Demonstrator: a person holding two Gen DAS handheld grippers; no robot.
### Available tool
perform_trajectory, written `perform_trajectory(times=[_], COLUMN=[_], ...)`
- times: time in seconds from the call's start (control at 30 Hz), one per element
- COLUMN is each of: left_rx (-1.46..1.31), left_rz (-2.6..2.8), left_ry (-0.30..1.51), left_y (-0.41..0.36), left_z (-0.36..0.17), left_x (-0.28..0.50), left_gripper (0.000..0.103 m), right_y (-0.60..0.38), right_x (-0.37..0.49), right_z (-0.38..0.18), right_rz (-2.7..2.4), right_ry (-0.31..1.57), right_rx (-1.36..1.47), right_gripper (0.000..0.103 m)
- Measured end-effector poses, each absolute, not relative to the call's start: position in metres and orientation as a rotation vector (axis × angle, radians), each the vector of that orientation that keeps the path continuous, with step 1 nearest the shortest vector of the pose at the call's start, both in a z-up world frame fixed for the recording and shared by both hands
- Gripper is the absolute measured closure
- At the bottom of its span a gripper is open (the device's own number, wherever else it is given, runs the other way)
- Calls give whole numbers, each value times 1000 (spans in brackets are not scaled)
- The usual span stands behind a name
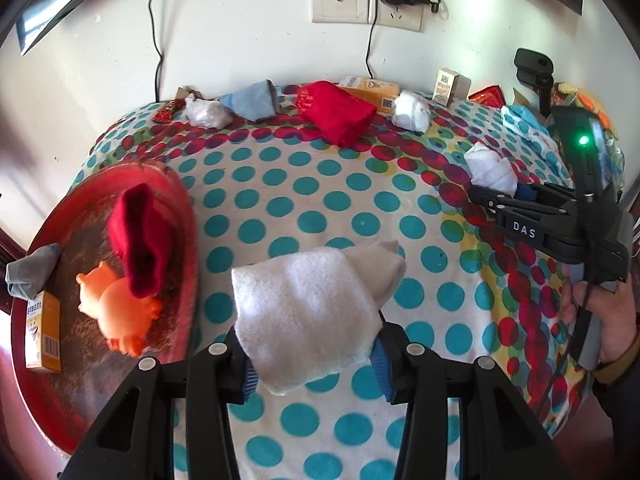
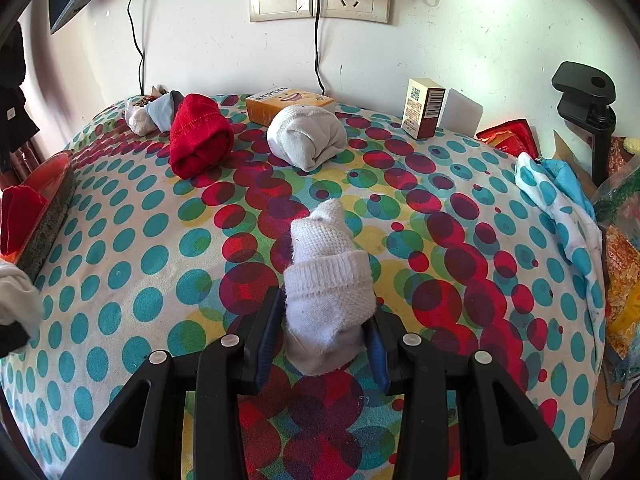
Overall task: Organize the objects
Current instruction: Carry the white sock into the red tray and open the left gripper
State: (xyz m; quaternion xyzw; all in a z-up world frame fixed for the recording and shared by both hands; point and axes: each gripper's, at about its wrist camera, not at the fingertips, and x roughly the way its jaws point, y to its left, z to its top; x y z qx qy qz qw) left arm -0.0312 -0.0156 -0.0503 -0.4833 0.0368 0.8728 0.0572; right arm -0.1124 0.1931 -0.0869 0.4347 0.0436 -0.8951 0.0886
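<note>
My left gripper (image 1: 312, 360) is clamped on a folded white sock (image 1: 312, 312) just right of the red tray (image 1: 176, 208), while my right gripper (image 2: 320, 344) grips a rolled white sock (image 2: 328, 292) well right of that tray over the dotted surface (image 2: 120, 240).

We look forward along each gripper's fingers, low and close over the dotted blanket (image 1: 304, 184), facing the white wall sockets (image 2: 320, 0); both views share the rolled red sock (image 1: 336, 116).
</note>
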Motion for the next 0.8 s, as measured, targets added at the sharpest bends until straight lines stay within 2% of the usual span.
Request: perform_trajectory(times=[0.4,0.8], left_rx=[-1415,-1475], left_rz=[2778,2885], left_ry=[23,-20], left_y=[-87,-147], left_z=[-6,-10], left_x=[-10,-10], left_gripper=[58,58], right_y=[193,194], right_x=[-112,-113], right_z=[-87,-87], right_rz=[-2664,-2666], right_ry=[130,135], right_rx=[1294,1295], right_gripper=[66,64])
